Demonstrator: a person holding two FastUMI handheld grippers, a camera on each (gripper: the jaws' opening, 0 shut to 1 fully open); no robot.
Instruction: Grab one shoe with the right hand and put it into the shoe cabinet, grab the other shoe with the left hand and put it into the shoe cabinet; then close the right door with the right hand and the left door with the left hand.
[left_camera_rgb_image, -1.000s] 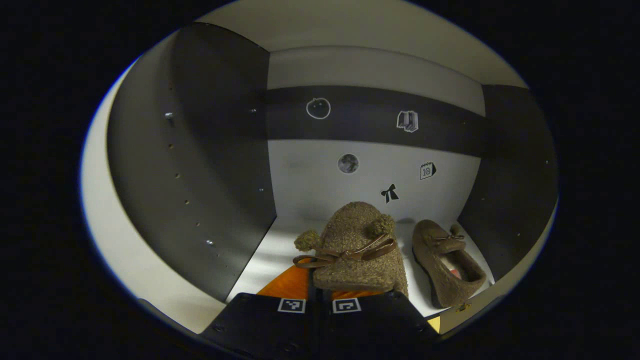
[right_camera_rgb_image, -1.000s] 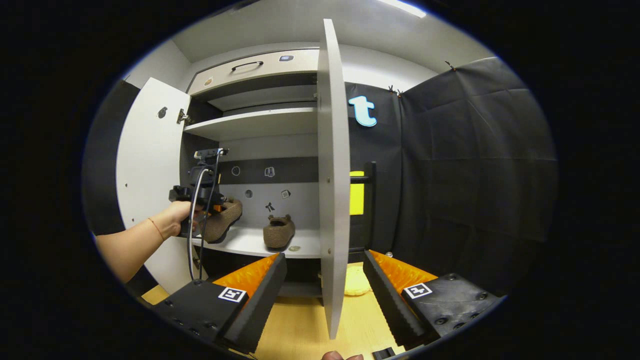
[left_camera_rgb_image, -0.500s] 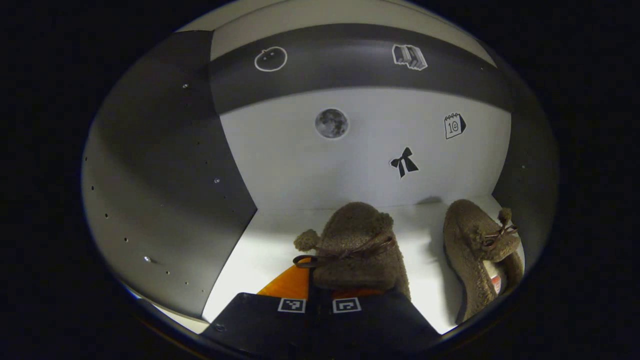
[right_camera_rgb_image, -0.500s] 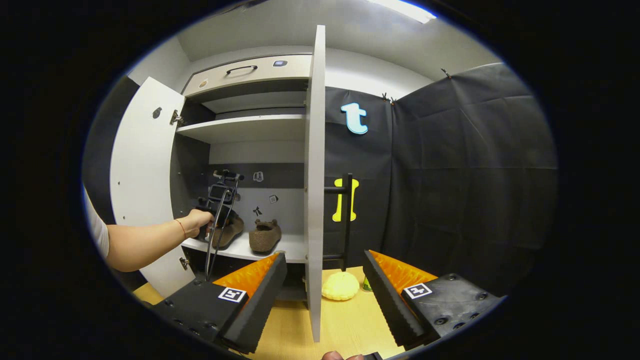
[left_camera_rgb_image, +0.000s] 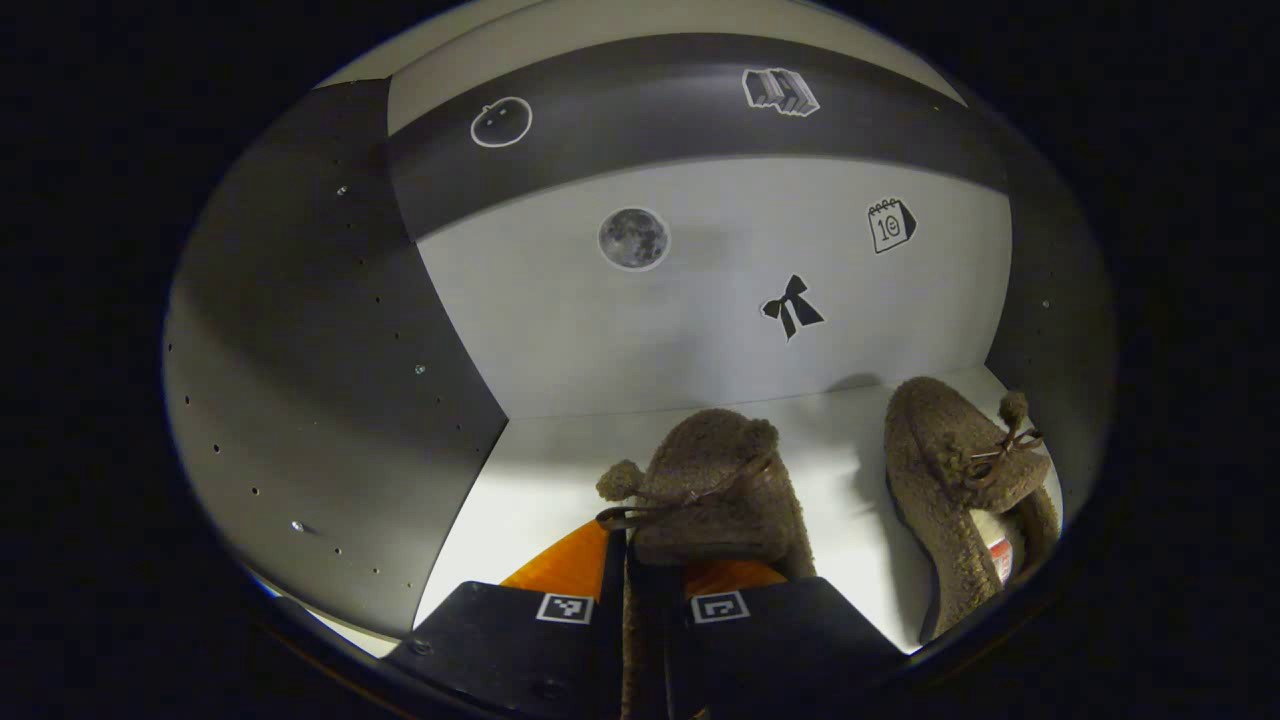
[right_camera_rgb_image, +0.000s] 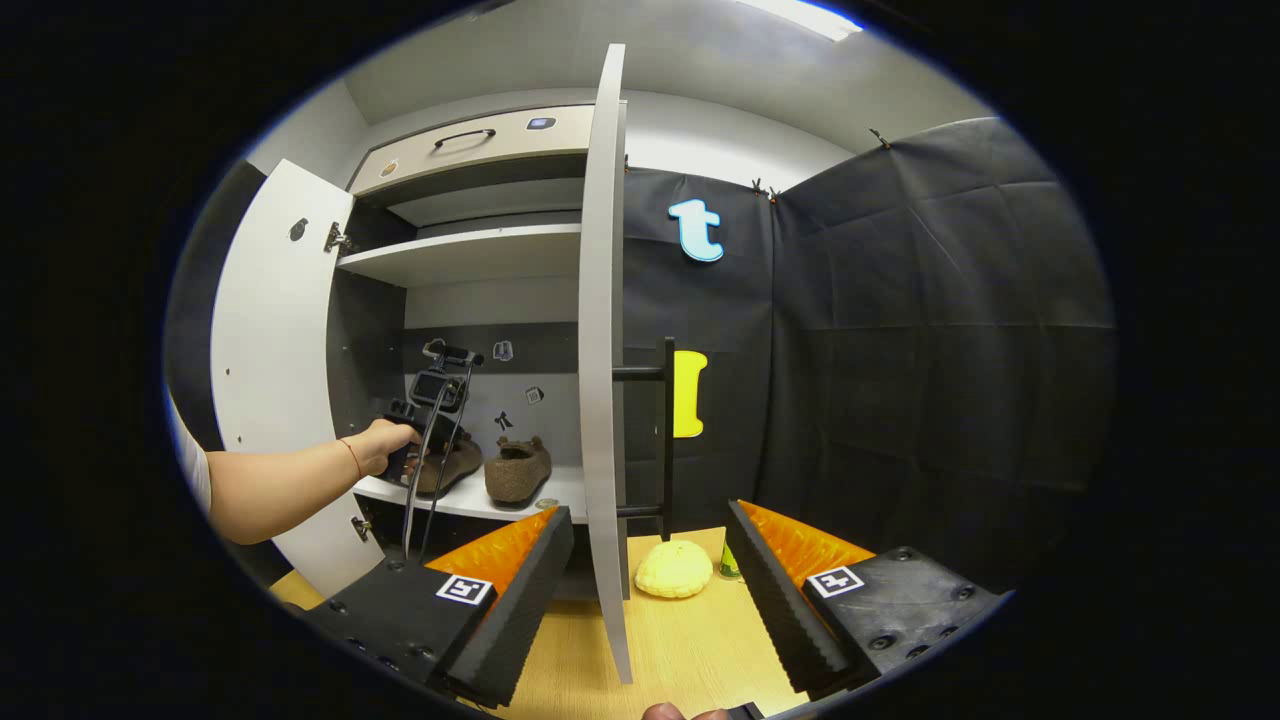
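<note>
Left gripper view: a fuzzy brown slipper (left_camera_rgb_image: 715, 490) with a bow is clamped at its heel between the fingers of the left gripper (left_camera_rgb_image: 645, 600) and is set on the white shelf (left_camera_rgb_image: 520, 480) of the shoe cabinet. Just beside this slipper, toward the cabinet's right wall, the second slipper (left_camera_rgb_image: 950, 480) is seen lying on the same shelf, apart from the first. Behind both slippers, the cabinet's back panel (left_camera_rgb_image: 560, 320) is marked with small stickers.

In the right gripper view, the left gripper (right_camera_rgb_image: 425, 415) is seen held by a hand (right_camera_rgb_image: 385, 445) inside the cabinet, over the held slipper (right_camera_rgb_image: 450, 465), with the second slipper (right_camera_rgb_image: 517, 468) next to it. The left door (right_camera_rgb_image: 270, 350) and the right door (right_camera_rgb_image: 598, 330) are both swung open. The right gripper (right_camera_rgb_image: 650, 590) is held outside the cabinet with its fingers spread wide apart around the right door's lower edge, nothing being gripped. A yellow round object (right_camera_rgb_image: 675, 568) is seen on the wooden floor (right_camera_rgb_image: 680, 650) beyond that door.
</note>
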